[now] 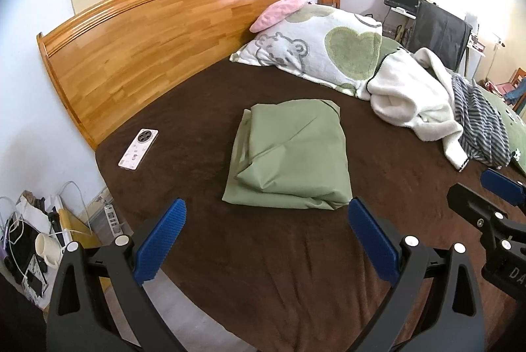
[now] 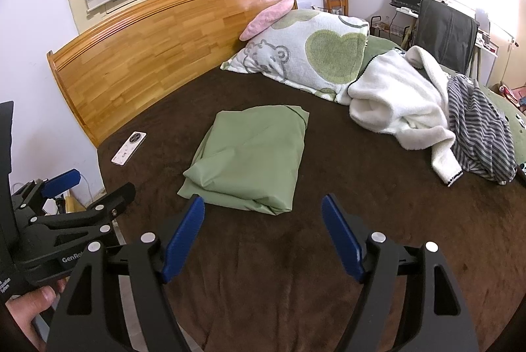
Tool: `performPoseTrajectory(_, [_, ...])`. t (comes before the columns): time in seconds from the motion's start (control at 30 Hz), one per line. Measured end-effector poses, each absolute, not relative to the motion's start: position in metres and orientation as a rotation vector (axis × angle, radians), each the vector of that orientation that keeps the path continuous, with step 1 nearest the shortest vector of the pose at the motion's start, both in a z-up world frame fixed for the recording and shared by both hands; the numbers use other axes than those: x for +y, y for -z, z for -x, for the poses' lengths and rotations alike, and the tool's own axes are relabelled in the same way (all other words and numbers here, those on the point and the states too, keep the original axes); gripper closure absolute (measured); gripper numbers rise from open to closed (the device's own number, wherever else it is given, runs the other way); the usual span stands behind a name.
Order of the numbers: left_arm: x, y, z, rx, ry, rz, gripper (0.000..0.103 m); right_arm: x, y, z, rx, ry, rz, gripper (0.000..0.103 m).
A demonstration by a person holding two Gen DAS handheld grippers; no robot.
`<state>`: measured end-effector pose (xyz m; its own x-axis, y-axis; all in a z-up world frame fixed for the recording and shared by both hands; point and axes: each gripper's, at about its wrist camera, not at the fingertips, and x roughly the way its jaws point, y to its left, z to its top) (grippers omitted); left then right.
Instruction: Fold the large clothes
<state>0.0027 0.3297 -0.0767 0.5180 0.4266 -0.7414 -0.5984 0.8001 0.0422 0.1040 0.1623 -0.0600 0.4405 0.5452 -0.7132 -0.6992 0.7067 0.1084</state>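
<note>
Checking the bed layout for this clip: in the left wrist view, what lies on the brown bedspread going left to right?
phone → folded green garment → white fleece garment → striped grey garment

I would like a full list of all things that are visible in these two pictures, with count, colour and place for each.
folded cloth: 1, light green, middle of the bed
bed cover: 1, dark brown, spread over the bed
headboard: 1, orange-brown wood, against the wall
phone: 1, white, on the bed cover near the headboard
pillow: 1, white with green hearts, by the headboard
small cushion: 1, pink, on the pillow
fleece garment: 1, white, crumpled beside the pillow
striped garment: 1, grey and white, next to the fleece garment
mug: 1, cream, on the floor beside the bed
left gripper: 1, black with blue pads, open, empty
right gripper: 1, black with blue pads, open, empty
</note>
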Motion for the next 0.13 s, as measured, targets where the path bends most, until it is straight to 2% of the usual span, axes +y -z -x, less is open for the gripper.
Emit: performPoseTrajectory(0.13, [0.3347,0.0774,-0.0023,0.818,-0.625,0.246,0.007,0.161,0.0613,-0.104,0.801,-0.778,0.215,0.029])
